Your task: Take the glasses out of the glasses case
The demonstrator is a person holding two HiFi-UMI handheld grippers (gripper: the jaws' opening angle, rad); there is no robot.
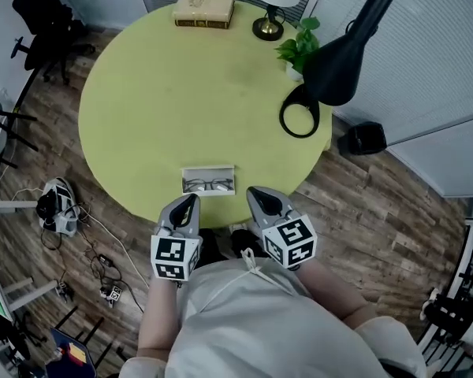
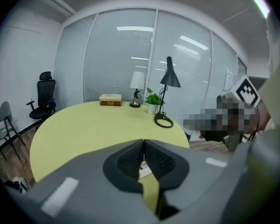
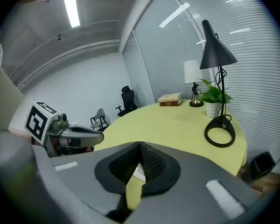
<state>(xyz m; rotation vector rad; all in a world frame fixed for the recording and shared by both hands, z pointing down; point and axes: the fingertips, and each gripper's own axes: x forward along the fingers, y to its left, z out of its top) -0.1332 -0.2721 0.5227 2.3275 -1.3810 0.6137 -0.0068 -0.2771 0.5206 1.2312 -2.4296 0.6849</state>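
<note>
An open white glasses case (image 1: 209,181) lies near the front edge of the round yellow-green table (image 1: 158,93), with dark-rimmed glasses (image 1: 207,185) inside it. Just below the table edge, my left gripper (image 1: 191,201) sits a little to the case's lower left and my right gripper (image 1: 255,193) to its lower right; neither touches it. Both are shut with nothing between the jaws. In the left gripper view the left gripper (image 2: 143,143) has its pads pressed together, and a sliver of the white case (image 2: 144,171) shows behind them. The right gripper view shows the right gripper (image 3: 139,147) the same way.
At the table's far side are a book (image 1: 203,9), a small white-shaded lamp (image 1: 273,6) and a potted plant (image 1: 299,47). A black desk lamp (image 1: 339,57) with a ring base (image 1: 299,120) stands at the right. On the floor are a black bin (image 1: 363,138), cables (image 1: 102,262) and office chairs (image 1: 43,22).
</note>
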